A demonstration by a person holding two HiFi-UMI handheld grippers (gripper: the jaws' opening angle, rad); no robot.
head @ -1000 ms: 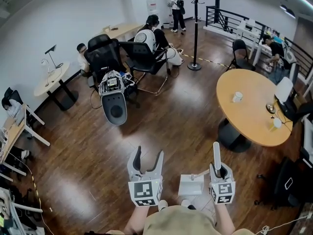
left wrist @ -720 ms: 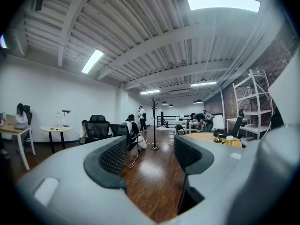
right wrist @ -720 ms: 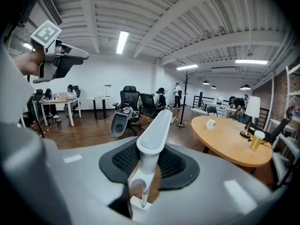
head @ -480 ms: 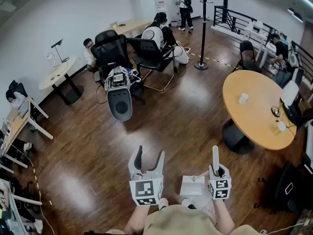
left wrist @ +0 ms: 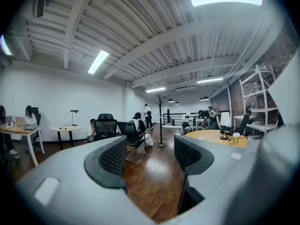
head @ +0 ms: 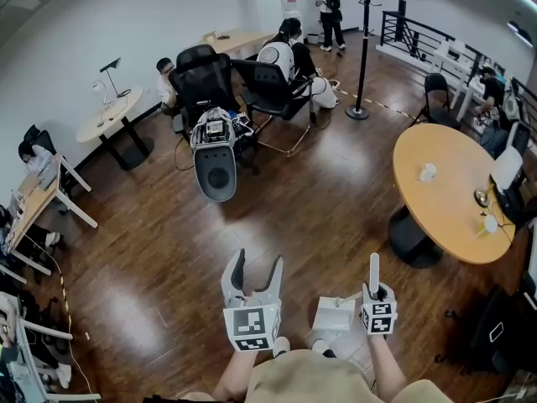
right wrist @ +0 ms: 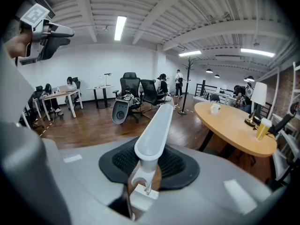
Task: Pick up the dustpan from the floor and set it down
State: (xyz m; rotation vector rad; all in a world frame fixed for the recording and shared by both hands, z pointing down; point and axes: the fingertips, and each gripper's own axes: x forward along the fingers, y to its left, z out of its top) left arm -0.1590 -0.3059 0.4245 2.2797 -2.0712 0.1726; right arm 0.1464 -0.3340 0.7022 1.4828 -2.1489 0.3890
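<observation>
The white dustpan (head: 336, 314) hangs low in front of the person's feet in the head view, its long handle (head: 373, 269) pointing away. My right gripper (head: 376, 295) is shut on that handle. In the right gripper view the handle (right wrist: 155, 128) runs out between the dark pads (right wrist: 180, 165). The left gripper (head: 252, 277) is held to the dustpan's left, open, with nothing between its fingers. In the left gripper view (left wrist: 150, 156) only wooden floor shows between the jaws. The left gripper (right wrist: 44, 29) also appears high at the left of the right gripper view.
A round wooden table (head: 449, 191) with cups stands to the right. A grey machine (head: 216, 164) and black office chairs (head: 205, 78) with seated people are ahead. A coat stand (head: 363, 49) rises further back. Desks (head: 38, 204) line the left wall.
My right gripper has sunk with the dustpan in its grip. The left gripper has barely moved. The head view has drifted, so the room sits further right and lower.
</observation>
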